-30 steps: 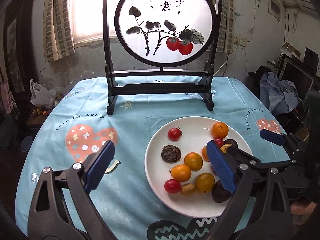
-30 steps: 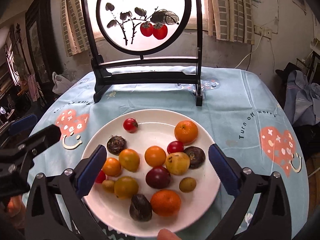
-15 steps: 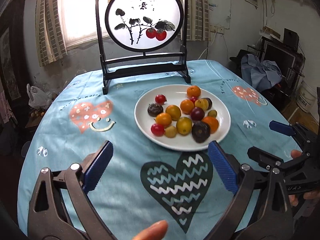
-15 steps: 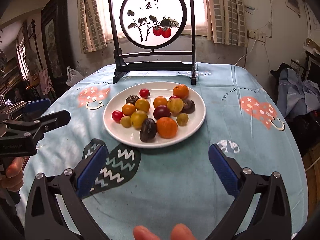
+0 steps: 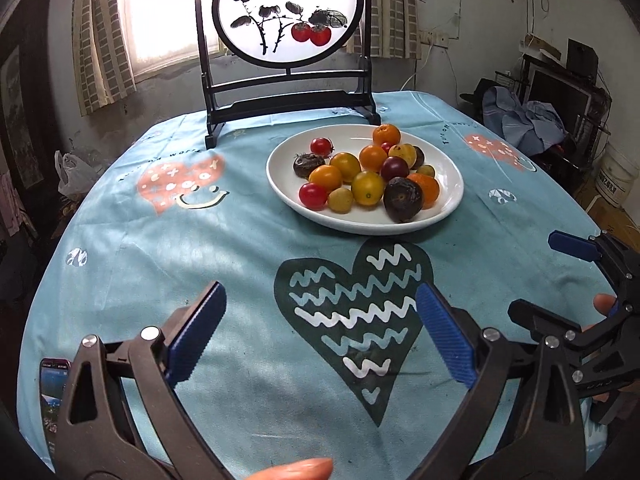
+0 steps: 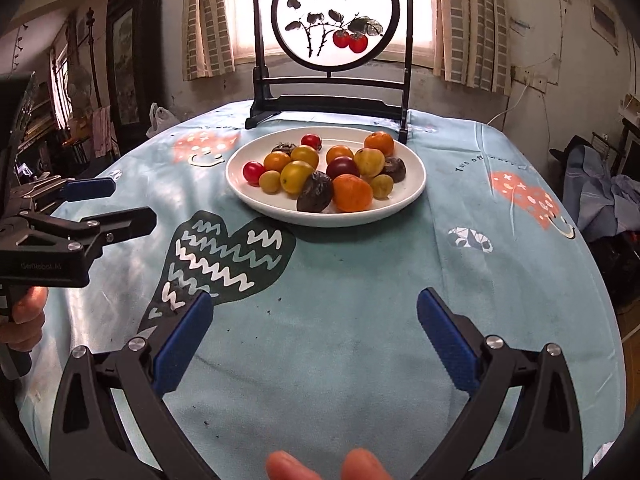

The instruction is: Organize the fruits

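Note:
A white plate (image 5: 448,204) (image 6: 404,200) holds several small fruits: red cherry tomatoes, orange and yellow tomatoes, small oranges and dark passion fruits (image 5: 402,199) (image 6: 315,197). It sits on the blue tablecloth past the dark heart print. My left gripper (image 5: 320,332) is open and empty, low over the near part of the table, well short of the plate. My right gripper (image 6: 314,336) is open and empty, also near the front edge. The left gripper shows at the left of the right wrist view (image 6: 112,204); the right gripper shows at the right of the left wrist view (image 5: 560,276).
A black wooden stand with a round painted screen (image 5: 288,12) (image 6: 334,16) stands behind the plate at the table's far side. A phone (image 5: 54,392) lies at the near left edge. Furniture and clothes crowd the room to the right.
Both grippers have pulled back from over the plate toward the table's front edge and dropped lower. The plate and fruits have not moved. Both grippers stayed open.

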Demonstrator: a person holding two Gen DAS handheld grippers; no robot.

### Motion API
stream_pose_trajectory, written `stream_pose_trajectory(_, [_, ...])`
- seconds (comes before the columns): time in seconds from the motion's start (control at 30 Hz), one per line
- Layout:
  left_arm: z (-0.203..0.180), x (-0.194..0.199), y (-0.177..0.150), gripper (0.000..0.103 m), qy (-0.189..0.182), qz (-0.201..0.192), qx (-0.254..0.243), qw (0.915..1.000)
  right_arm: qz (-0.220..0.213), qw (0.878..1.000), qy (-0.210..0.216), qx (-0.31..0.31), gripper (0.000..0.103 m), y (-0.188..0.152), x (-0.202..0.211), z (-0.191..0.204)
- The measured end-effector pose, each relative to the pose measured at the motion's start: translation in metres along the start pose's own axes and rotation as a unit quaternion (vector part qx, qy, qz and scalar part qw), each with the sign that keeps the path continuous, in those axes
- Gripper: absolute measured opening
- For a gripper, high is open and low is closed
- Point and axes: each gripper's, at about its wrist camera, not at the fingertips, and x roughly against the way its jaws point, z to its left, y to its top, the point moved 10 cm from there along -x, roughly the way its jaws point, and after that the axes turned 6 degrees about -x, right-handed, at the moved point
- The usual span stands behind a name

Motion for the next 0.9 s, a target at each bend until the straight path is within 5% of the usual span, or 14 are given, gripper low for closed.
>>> stream_pose_trajectory(0.9, [-0.003,-0.003,-0.005,0.098,0.009,0.008,-0.013,0.9998,0.011,0.999,-0.006,-0.039,0.102,-0.002,-0.002,-0.015])
